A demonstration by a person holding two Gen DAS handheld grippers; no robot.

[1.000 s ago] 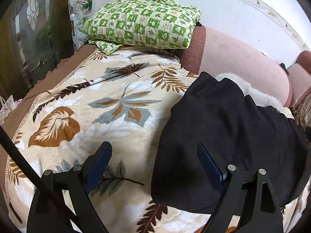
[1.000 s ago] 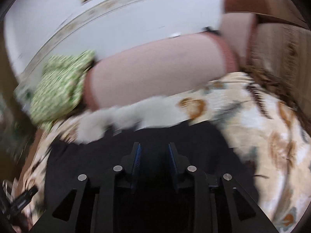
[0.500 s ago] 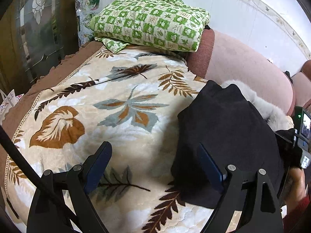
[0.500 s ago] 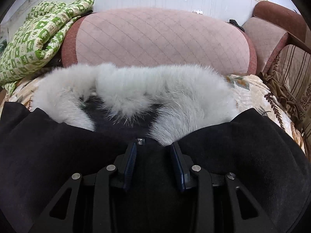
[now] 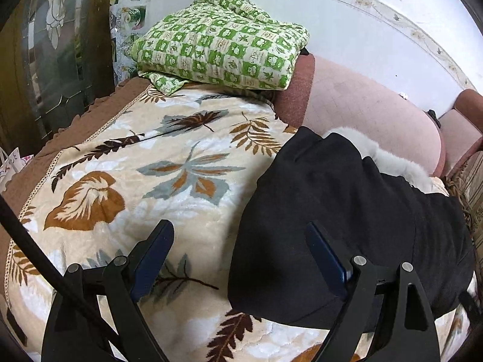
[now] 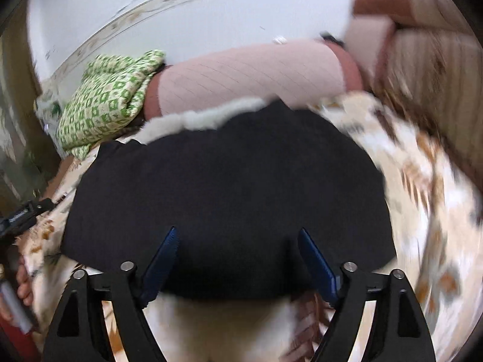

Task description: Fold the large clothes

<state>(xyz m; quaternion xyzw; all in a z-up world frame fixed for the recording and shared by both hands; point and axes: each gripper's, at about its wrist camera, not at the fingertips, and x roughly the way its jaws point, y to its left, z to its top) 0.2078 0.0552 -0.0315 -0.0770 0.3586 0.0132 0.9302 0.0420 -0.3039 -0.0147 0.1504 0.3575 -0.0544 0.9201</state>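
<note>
While lying folded at right of frame on the blanket (image 5: 126,163), coat (image 5: 347,211); left tongs (image 5: 238,241) and right tongs (image 6: 237,247) both released.

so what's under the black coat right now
The black coat lies folded on the leaf-print blanket, which shows all around it. White fur trim pokes out at its far edge. Anything beneath the coat, and its inner layers, is covered. Both grippers are open.

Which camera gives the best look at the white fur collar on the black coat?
The left wrist view: the fur collar is sharp along the black coat far edge. The right wrist view shows more of its length, but motion-blurred.
</note>
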